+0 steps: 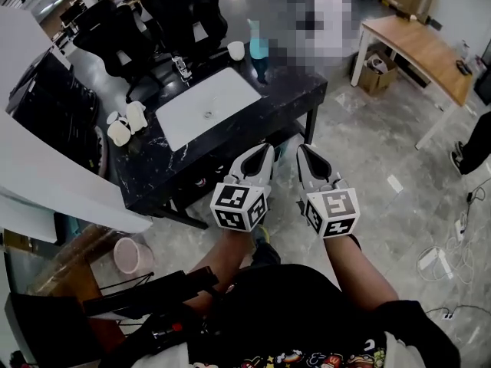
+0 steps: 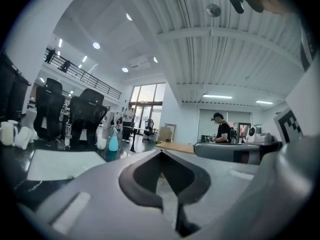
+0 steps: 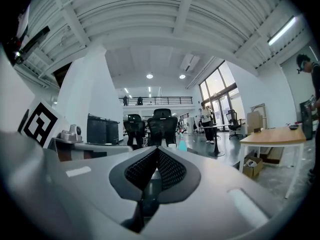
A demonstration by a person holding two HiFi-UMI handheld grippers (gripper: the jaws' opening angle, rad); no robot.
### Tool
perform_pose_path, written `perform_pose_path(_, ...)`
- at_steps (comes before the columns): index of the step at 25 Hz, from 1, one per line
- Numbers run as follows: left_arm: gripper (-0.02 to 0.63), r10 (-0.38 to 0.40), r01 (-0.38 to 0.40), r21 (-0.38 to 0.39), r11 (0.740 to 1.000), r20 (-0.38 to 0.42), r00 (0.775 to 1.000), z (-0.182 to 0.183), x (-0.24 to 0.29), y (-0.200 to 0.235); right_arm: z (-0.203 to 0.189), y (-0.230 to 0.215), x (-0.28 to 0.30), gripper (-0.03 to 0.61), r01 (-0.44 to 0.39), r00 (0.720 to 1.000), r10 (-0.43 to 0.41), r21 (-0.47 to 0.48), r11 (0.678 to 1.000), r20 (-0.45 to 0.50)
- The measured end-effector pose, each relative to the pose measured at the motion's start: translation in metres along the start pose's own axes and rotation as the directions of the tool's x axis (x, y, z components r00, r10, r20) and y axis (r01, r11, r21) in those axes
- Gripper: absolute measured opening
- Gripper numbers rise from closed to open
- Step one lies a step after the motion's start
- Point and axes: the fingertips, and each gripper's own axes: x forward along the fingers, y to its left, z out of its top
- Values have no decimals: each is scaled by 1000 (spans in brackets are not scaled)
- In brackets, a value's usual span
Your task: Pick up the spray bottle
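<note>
Black marble table (image 1: 295,90) carries white mat (image 1: 207,106), white cup (image 1: 236,50). Black office chairs (image 1: 188,10) behind. Wooden desk (image 1: 418,44) far right, cardboard box (image 1: 376,73) beneath. Pink bucket (image 1: 132,255) on floor.

Head view: bright, even overhead light, soft shadows, sharp focus. Both gripper views: fisheye bending, black vignette all round. Ceiling spots (image 2: 96,45) glare at 10 o'clock, strip lamp (image 3: 282,30) at 2 o'clock. Left gripper (image 2: 161,154) and right gripper (image 3: 157,150) blurred at 6 o'clock.

Open floor (image 1: 360,152) lies right of the desk (image 1: 284,98). At its far edge, a white cup (image 1: 236,50) stands just beside the spray bottle (image 1: 258,48), with chairs (image 1: 188,14) close behind.
</note>
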Motion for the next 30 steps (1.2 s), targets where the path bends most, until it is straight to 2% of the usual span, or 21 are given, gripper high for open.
perform_pose_path(6,0,-43,43,5,999,3,999,28,67,85,9,-17,105,26,49,999,-49,-9,999,-9)
perform_pose_path(12,0,-64,64,0,998,-7,998,31,109,156,3,-26,187,26,84,996,-84,-9,996,-20)
perform_pose_path(21,0,-66,65,-11,998,-28,997,30,157,206,-2,-46,255,26,89,995,-89,-17,996,-41)
perform_pose_path(26,0,-53,53,-5,999,-26,998,34,193,222,-3,-67,291,26,58,997,-59,-16,998,-43)
perform_pose_path(30,0,-6,6,5,1000,-25,1000,44,238,247,0,-96,339,26,10,999,-11,-14,1000,-42)
